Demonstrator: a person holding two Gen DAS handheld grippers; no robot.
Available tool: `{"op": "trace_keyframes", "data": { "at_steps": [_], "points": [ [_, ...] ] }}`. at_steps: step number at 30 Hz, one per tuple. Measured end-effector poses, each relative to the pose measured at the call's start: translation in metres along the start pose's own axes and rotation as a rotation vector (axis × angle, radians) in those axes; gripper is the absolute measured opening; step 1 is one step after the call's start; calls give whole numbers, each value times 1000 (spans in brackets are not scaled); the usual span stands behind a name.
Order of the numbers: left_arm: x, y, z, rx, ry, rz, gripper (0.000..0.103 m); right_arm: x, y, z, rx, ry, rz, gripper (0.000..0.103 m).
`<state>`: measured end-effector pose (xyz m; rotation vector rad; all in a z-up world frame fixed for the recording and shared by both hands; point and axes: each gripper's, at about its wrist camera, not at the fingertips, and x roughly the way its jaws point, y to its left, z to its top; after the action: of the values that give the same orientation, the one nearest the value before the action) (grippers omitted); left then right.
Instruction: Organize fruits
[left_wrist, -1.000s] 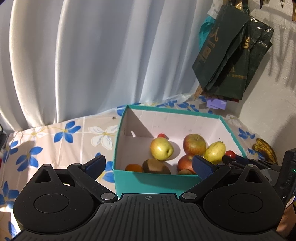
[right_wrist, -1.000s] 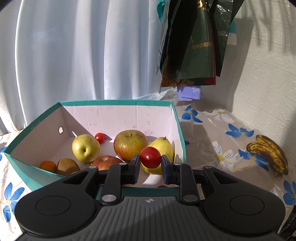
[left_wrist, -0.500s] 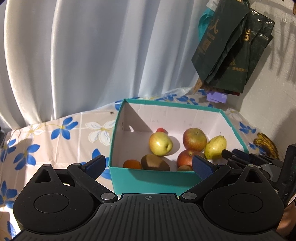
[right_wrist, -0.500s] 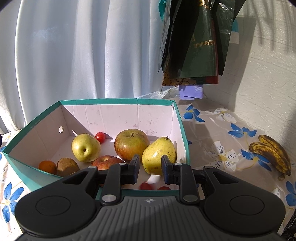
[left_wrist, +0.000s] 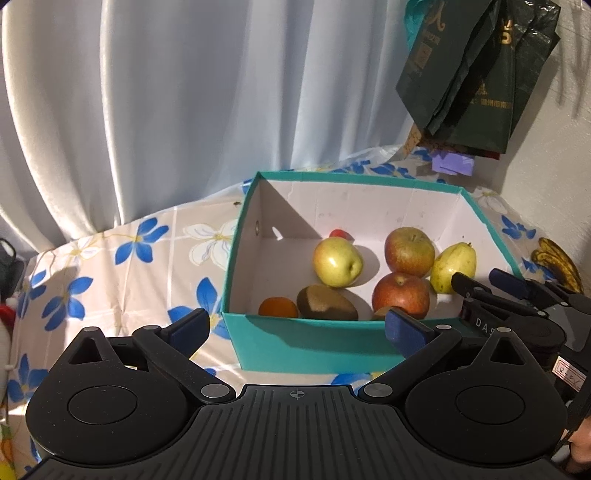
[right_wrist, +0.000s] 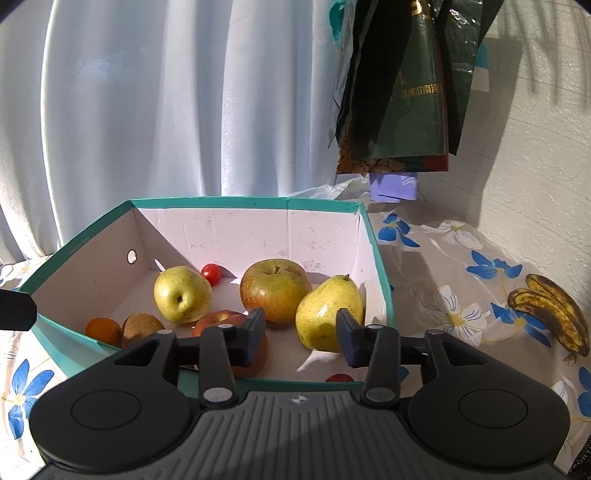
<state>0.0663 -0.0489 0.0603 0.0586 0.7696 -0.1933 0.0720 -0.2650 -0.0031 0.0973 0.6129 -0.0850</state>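
A teal box (right_wrist: 376, 254) with a white inside holds a yellow apple (right_wrist: 181, 294), a red-yellow apple (right_wrist: 275, 290), a red apple (right_wrist: 218, 319), a pear (right_wrist: 328, 310), a kiwi (right_wrist: 142, 326), an orange (right_wrist: 103, 330) and two cherry tomatoes, one at the back (right_wrist: 211, 272) and one at the near wall (right_wrist: 338, 377). My right gripper (right_wrist: 301, 334) is open and empty above the box's near right corner. My left gripper (left_wrist: 295, 326) is open and empty in front of the box (left_wrist: 303, 347). The right gripper also shows in the left wrist view (left_wrist: 495, 286).
A bunch of browned bananas (right_wrist: 546, 314) lies on the flowered tablecloth (right_wrist: 454, 266) right of the box. Dark green bags (right_wrist: 406, 85) hang on the white wall at the back right. A white curtain (right_wrist: 166, 110) hangs behind the table.
My right gripper let go of the cherry tomato, which dropped into the box by its near wall. Its jaws then opened wider and it drew back a little. My left gripper rose slightly.
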Motion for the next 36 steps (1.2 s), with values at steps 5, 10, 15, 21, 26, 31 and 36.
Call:
{"op": "trace_keyframes", "data": {
  "at_steps": [5, 10, 15, 21, 26, 31, 36],
  "points": [
    [2, 1, 0, -5, 13, 35, 103, -7, 8, 2, -46, -30, 3, 95],
    [3, 1, 0, -5, 27, 40, 103, -16, 9, 3, -48, -17, 34, 103],
    [5, -6, 0, 19, 42, 39, 103, -26, 5, 5, -20, 16, 60, 103],
    [10, -7, -1, 17, 92, 2, 103, -33, 3, 9, 2, 79, 68, 103],
    [13, -6, 10, 32, 209, -3, 103, -41, 7, 25, 25, 172, 5, 103],
    [21, -7, 17, 68, 277, 28, 103, -30, -1, 50, 12, 405, -1, 103],
    [33, -8, 26, 80, 340, 63, 103, -23, -8, 61, 48, 483, -37, 103]
  ]
}}
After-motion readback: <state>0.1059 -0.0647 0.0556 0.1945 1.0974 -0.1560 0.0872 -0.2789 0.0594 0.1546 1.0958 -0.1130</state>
